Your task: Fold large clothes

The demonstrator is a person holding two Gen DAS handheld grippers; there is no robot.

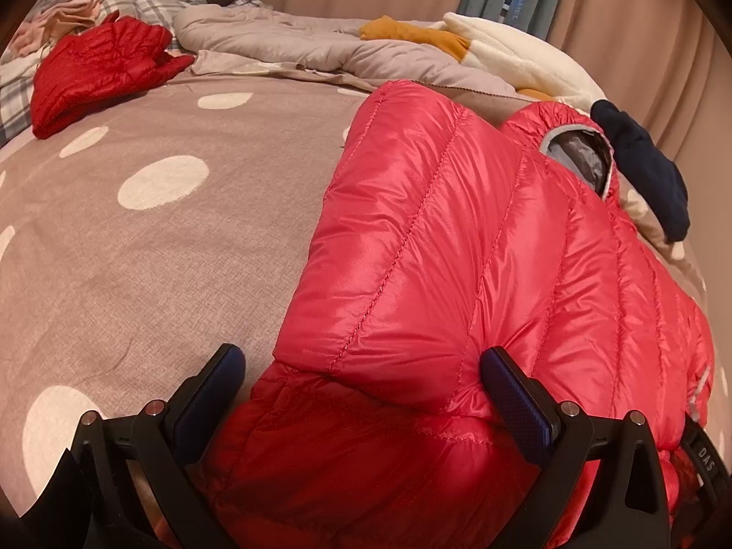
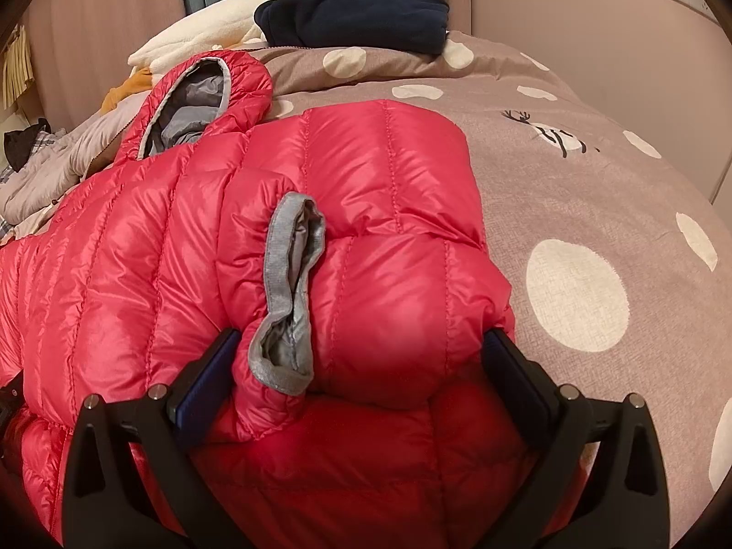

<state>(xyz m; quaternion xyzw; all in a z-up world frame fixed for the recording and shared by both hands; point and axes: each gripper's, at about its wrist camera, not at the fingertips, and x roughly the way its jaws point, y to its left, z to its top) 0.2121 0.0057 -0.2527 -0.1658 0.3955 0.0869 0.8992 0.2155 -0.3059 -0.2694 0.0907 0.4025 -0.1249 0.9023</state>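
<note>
Red quilted down jacket [image 1: 457, 247] lies on the dotted bedspread [image 1: 137, 247], sides folded inward, hood [image 2: 206, 96] at the far end. Left gripper [image 1: 361, 370]: jaws wide apart, a folded edge of the jacket between them, right finger [image 1: 517, 407] touching the fabric. Right gripper [image 2: 361, 361]: jaws apart, straddling the folded sleeve with grey cuff [image 2: 288, 293]. Dark garment [image 2: 357, 18] beyond the hood; second red garment [image 1: 100, 73] well apart.

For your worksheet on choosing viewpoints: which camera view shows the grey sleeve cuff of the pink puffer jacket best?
The right wrist view: the grey sleeve cuff lies open and central on the pink puffer jacket. The left wrist view shows the jacket and its hood opening, but no cuff.
</note>
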